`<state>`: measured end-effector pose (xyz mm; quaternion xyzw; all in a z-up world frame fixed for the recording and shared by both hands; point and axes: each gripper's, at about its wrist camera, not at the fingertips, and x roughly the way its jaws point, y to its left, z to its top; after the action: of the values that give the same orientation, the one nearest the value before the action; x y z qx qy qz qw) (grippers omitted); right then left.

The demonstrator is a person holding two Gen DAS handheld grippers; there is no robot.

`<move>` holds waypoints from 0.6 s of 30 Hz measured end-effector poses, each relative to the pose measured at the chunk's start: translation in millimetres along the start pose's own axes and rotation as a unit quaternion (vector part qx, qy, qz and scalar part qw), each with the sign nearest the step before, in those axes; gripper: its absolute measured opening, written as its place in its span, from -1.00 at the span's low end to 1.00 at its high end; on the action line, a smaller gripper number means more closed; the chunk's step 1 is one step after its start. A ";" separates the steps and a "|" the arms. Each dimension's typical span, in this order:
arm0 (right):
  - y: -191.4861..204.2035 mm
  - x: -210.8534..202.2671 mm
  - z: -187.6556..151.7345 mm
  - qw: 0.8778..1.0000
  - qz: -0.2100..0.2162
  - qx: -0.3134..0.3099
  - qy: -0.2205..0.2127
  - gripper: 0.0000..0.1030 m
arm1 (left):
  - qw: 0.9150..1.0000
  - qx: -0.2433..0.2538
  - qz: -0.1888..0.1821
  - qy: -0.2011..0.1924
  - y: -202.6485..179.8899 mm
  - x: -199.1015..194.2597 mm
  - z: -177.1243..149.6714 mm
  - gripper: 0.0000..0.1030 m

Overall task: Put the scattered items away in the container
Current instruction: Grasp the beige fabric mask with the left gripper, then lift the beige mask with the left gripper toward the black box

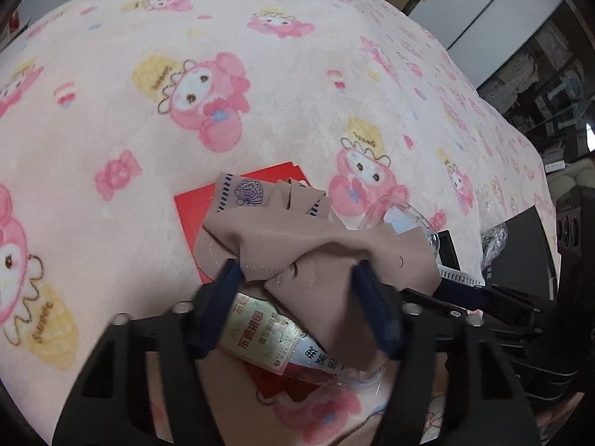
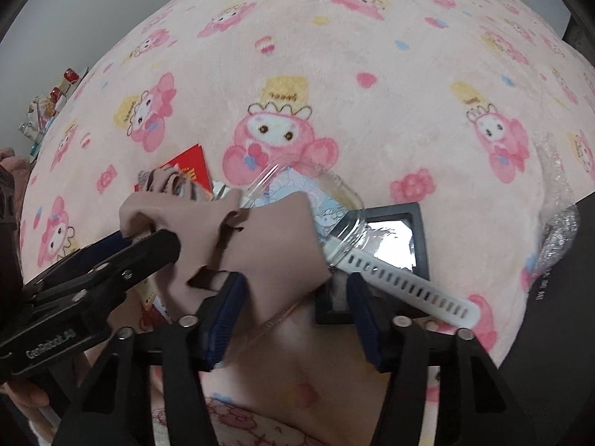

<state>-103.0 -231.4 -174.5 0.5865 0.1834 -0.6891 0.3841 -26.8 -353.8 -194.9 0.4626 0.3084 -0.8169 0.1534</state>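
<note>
Beige cloth (image 1: 297,245) hides most of clear container (image 1: 394,212), perhaps its contents.

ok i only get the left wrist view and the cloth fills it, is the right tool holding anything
observer: no, the right tool is open and grips nothing; the lower edge of the cloth hangs between its fingers.
operator: whats the white bit past the cloth
observer: a white strap with holes, lying across a black framed box.
operator: is it in the container
observer: only one end seems to reach a corner of the clear container; the rest lies outside, running past the right tool's finger.
</note>
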 end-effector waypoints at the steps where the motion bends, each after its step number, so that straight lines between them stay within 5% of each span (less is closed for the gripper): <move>1: 0.6 0.3 -0.4 1.000 0.004 0.000 0.000 -0.28 | 1.000 -0.001 -0.005 0.001 -0.8 -0.7 0.8 -0.28; 4: 2.5 -6.2 -1.0 1.000 0.003 -0.003 -0.009 -0.52 | 1.000 0.004 -0.028 0.006 -6.5 -6.1 2.3 -0.76; 7: 2.8 -21.0 -3.1 1.000 0.014 -0.001 -0.027 -0.67 | 0.999 0.023 -0.038 -0.006 -19.1 -20.4 -0.8 -0.82; 18: -1.9 -90.4 -36.1 0.995 0.044 0.024 -0.092 -0.73 | 0.990 0.091 -0.097 -0.046 -82.8 -87.9 -13.7 -0.86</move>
<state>-78.8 -176.4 -98.0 0.5374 0.1046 -0.7265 0.4154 -16.0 -284.9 -95.5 0.4041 0.2688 -0.8732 0.0446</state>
